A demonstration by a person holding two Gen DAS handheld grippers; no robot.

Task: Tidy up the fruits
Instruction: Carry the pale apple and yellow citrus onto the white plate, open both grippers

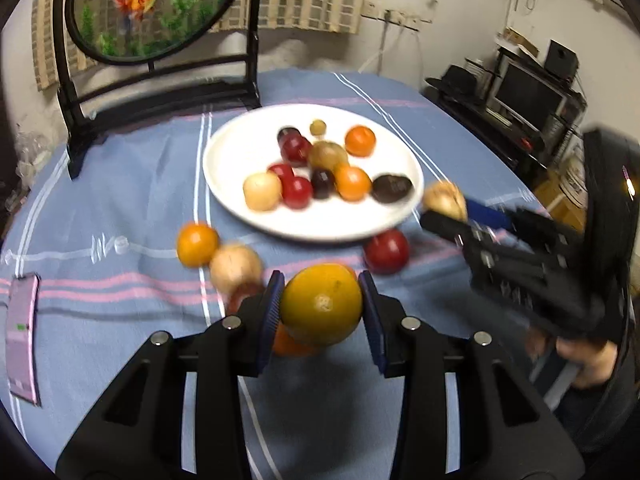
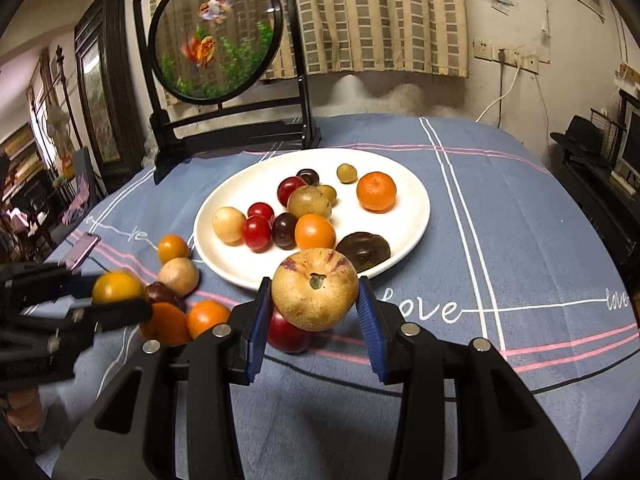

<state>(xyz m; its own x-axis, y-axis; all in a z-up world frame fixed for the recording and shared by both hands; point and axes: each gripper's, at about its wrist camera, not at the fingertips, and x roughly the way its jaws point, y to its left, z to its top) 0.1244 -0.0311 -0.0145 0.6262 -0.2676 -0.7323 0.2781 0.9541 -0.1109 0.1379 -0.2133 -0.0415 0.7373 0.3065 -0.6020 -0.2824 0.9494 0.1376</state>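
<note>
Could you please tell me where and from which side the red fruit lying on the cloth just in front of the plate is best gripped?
Grip the red fruit across its widest middle, coming from above. It is round and smooth, so off-centre pads would likely slip. It sits on the tablecloth close to the white plate rim, so set the fingers parallel to the rim.

A round white plate (image 2: 416, 216) sits mid-table on the blue striped tablecloth (image 2: 520, 240), with small round fruits (image 2: 308, 200) on it. Behind it stands a black-framed round fish screen (image 2: 218, 46). Left of the plate, near, more loose fruits (image 2: 178, 276) lie clustered on the cloth.
</note>
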